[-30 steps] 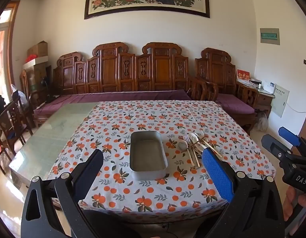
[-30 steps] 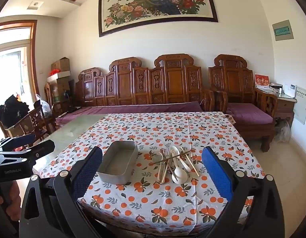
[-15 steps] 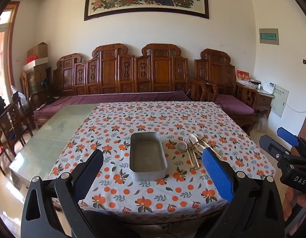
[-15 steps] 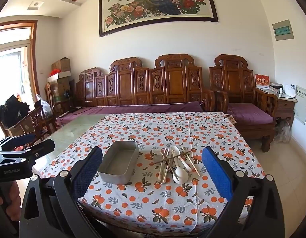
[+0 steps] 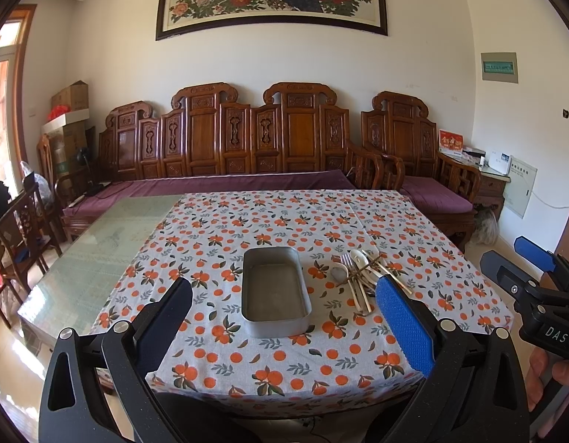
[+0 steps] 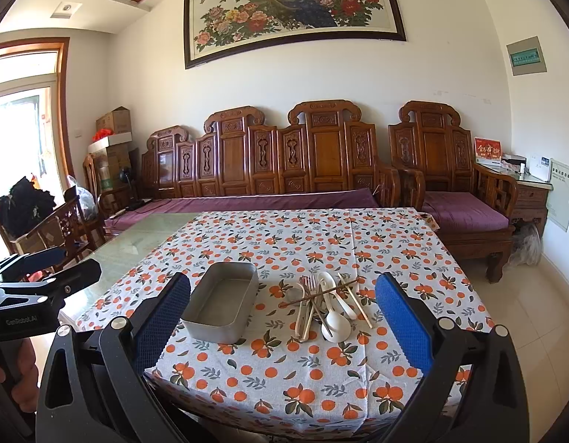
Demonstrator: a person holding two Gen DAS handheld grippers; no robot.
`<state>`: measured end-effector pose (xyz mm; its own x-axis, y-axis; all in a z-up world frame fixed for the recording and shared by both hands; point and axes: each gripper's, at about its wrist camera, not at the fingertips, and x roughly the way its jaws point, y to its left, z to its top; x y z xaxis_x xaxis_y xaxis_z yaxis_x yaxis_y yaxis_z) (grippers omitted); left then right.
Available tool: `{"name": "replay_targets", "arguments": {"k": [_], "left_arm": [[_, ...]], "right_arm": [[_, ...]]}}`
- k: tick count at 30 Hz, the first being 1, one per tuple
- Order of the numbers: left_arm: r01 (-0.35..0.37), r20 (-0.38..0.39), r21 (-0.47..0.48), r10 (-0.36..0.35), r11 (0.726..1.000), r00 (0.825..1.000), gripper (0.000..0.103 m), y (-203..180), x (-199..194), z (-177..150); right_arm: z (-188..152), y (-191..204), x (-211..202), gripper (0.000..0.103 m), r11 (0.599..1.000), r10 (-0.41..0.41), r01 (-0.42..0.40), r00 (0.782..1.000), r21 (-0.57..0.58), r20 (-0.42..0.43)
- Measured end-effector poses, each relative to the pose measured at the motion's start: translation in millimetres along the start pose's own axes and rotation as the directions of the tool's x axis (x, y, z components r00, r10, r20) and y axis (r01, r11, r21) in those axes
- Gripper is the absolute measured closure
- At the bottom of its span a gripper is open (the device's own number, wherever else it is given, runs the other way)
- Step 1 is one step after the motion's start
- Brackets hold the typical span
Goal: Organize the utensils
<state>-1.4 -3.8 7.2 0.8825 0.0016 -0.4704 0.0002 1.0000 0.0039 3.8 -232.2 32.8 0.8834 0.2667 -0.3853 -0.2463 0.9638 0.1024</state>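
A carved wooden bench (image 5: 247, 140) lines the wall behind a table (image 5: 284, 361) under an orange-print cloth. On it sits a metal tin (image 5: 275, 291), with a heap of utensils (image 6: 326, 304) just to its right. The left gripper (image 5: 284, 325) and right gripper (image 6: 282, 326) both hover before the near edge, spread wide and holding nothing.

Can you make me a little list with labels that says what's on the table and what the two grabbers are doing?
table cover: tablecloth with an orange fruit print
container: metal tray, nothing in it, left of the utensils
utensils: pile of utensils beside the tray, none inside it
in the pile: white spoon, fork, chopsticks
left gripper: open, holding nothing, above the near table edge
right gripper: open, holding nothing, facing the pile
progress: sorting not begun
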Motion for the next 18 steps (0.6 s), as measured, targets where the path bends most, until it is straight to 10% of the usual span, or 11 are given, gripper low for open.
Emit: {"name": "replay_targets", "arguments": {"k": [18], "left_arm": [[0.005, 0.005, 0.002, -0.005, 1.0, 1.0, 0.007, 2, -7, 7]], "right_arm": [[0, 1, 0, 0.003, 1.0, 0.0, 0.0, 1.0, -0.001, 0.0]]}}
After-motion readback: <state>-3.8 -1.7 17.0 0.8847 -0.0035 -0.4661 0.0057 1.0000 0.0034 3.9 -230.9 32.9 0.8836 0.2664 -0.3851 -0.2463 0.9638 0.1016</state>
